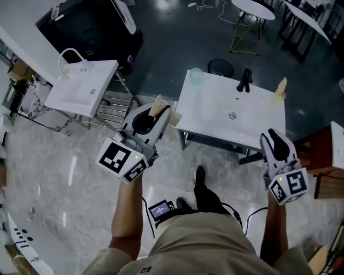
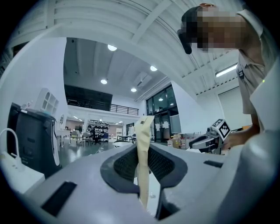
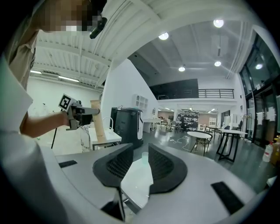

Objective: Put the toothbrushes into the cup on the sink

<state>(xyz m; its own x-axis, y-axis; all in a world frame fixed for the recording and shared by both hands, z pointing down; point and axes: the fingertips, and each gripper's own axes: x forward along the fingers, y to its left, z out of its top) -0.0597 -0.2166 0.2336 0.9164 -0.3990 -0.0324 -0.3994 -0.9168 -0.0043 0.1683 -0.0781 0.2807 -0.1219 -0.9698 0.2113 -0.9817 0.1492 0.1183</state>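
Note:
A tan toothbrush (image 1: 158, 105) stands up between the jaws of my left gripper (image 1: 153, 116), which is shut on it, just left of the white sink (image 1: 215, 121). In the left gripper view the toothbrush (image 2: 143, 131) is pinched between the dark pads. A pale translucent cup (image 1: 196, 76) stands on the sink's far left corner. My right gripper (image 1: 274, 138) hangs open at the sink's near right corner with nothing between its jaws. Through its gap the cup (image 3: 144, 156) shows on the sink top (image 3: 135, 179). Another tan piece (image 1: 280, 87) stands at the sink's far right corner.
A black faucet (image 1: 244, 80) rises at the sink's back edge, with a drain (image 1: 232, 115) in the basin. A second white sink (image 1: 80, 88) on a metal frame stands to the left. A brown chair (image 1: 322, 156) is at the right, and round tables (image 1: 252, 8) are farther off.

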